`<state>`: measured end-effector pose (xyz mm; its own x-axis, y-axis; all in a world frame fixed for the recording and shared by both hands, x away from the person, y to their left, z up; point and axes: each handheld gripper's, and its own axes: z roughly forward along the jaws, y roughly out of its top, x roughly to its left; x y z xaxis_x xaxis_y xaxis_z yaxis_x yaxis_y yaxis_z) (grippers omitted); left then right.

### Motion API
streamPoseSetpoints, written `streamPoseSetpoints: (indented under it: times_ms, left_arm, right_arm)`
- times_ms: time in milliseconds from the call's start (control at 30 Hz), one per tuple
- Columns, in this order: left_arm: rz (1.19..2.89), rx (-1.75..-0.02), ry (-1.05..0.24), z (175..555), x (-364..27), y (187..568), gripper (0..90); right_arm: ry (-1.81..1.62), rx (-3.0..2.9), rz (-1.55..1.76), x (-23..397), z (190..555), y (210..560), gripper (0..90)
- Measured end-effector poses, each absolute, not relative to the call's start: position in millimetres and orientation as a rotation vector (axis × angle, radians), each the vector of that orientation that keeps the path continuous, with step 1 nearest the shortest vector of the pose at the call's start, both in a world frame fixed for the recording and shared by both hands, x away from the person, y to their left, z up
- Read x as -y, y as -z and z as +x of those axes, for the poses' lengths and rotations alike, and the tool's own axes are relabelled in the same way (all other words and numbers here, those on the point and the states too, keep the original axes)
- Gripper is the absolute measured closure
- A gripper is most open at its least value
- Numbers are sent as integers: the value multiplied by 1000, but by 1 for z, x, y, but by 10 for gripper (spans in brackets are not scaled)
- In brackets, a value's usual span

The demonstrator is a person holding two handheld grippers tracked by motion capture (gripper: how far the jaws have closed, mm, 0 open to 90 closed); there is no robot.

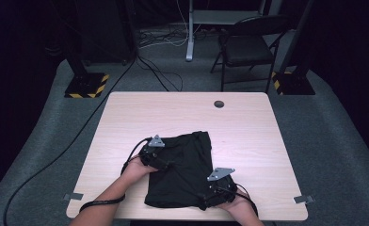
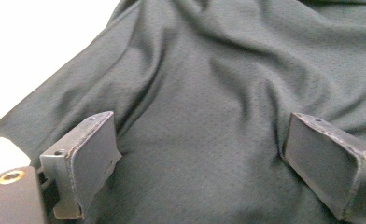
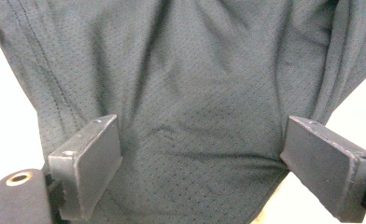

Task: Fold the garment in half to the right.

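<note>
Resting on a folded black mesh garment (image 1: pixel 182 169) at the near middle of the pale wooden table (image 1: pixel 248 127), left gripper (image 1: pixel 160 161) and right gripper (image 1: pixel 210 194) have jaws apart; next likely gripping edges to fold.

You have a light wooden table (image 1: pixel 248 122) with a round hole (image 1: pixel 219 104) near its far edge. A black mesh garment (image 1: pixel 185 169) lies crumpled on the near half.

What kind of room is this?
Probably a recording lab or workshop: one wooden table on grey carpet, dark stands with yellow-black striped bases, cables on the floor, and a folding chair at the back.
</note>
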<state>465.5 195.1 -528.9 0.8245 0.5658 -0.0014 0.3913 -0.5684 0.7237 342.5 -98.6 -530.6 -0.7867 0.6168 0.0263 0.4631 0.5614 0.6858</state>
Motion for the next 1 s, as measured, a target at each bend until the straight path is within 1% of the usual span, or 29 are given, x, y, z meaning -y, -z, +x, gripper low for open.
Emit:
streamPoseSetpoints:
  times_ms: [200, 367, 667, 867, 1000]
  left_arm:
    - [2216, -738, -312, 466, -204, 524, 107]
    - [2213, -763, -324, 464, -210, 523, 106]
    - [2239, -778, -334, 451, -220, 525, 104]
    - [2261, -751, -330, 436, -219, 526, 104]
    - [2279, -689, -336, 426, -214, 524, 106]
  right_arm:
    - [-1041, -2578, 889, 104, 342, 524, 123]
    - [-1082, -2530, 939, 113, 345, 521, 121]
    - [-1084, -2511, 915, 100, 355, 523, 119]
    - [-1100, -2511, 919, 93, 366, 525, 121]
    - [-1073, -2537, 916, 89, 371, 529, 115]
